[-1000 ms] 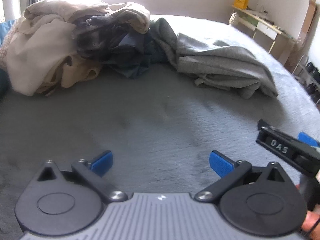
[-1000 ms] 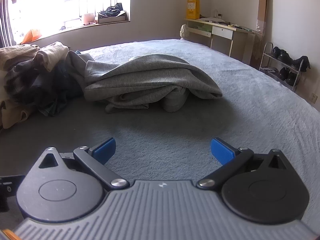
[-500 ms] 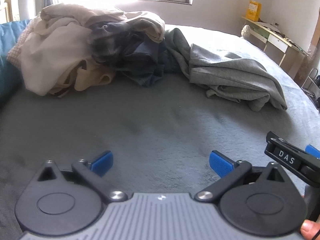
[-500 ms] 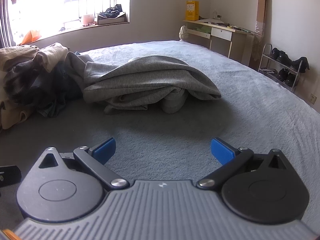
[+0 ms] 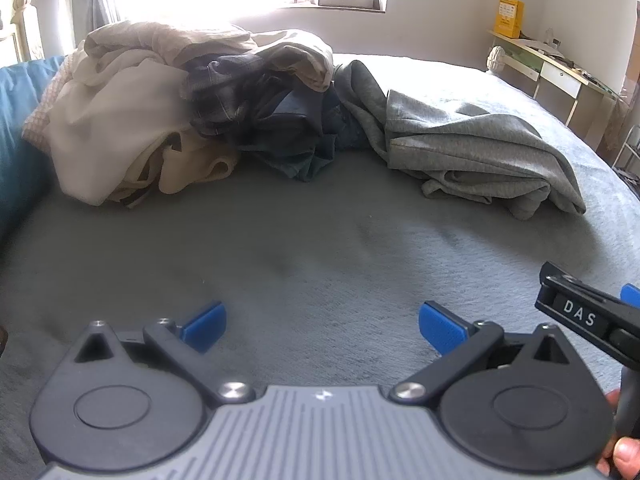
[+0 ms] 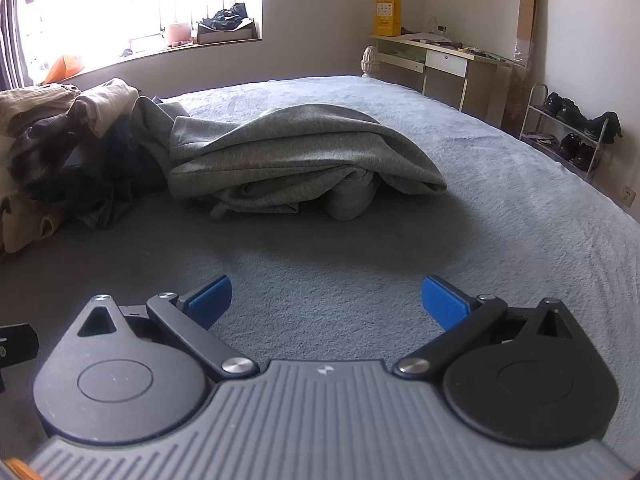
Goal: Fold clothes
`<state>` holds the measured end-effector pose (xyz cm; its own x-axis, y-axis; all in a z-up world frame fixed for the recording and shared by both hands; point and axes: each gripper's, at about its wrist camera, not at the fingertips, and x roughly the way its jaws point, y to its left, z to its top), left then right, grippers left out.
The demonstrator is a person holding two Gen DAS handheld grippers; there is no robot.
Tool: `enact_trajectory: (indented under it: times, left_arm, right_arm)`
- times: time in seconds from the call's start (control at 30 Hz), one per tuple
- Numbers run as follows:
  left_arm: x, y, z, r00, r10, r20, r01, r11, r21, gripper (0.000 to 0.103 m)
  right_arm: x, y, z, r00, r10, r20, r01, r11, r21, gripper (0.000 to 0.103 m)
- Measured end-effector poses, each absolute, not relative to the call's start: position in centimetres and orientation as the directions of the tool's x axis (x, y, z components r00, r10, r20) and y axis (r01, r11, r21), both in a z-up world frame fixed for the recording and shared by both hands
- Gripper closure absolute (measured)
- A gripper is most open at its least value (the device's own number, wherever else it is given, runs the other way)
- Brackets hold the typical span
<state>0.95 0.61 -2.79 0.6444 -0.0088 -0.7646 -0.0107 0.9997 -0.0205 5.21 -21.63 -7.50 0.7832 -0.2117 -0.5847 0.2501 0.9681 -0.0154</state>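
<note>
A crumpled grey sweatshirt (image 5: 472,152) (image 6: 288,160) lies on the grey bed cover (image 5: 320,240) (image 6: 500,220), to the right of a heap of clothes: cream garments (image 5: 132,120) and dark plaid and navy pieces (image 5: 272,120) (image 6: 60,160). My left gripper (image 5: 322,326) hovers open over bare cover, well short of the heap. My right gripper (image 6: 326,300) is open too, with nothing between its blue pads, facing the grey sweatshirt from a distance. The right gripper's black body (image 5: 592,320) shows at the left wrist view's right edge.
A blue pillow or blanket (image 5: 16,132) sits at the far left. A desk (image 6: 444,64) with a yellow box (image 6: 387,16) and a shoe rack (image 6: 568,128) stand along the right wall. A window sill (image 6: 200,36) holds small items behind the bed.
The left gripper has pulled back and tilted up a little, so the clothes heap sits farther off and lower in its view. The right gripper has barely moved. Both stay open.
</note>
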Motion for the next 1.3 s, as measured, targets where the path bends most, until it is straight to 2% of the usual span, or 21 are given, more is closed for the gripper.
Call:
enact_trajectory:
  times: [1.3]
  left_arm:
    - [0.63,0.36,-3.44,0.660,0.004,-0.751,0.002,1.000,0.007,0.000]
  right_arm:
    - [5.11,-21.65,-7.64,0.779,-0.213,-0.589,0.252,0.968,-0.017,0.001]
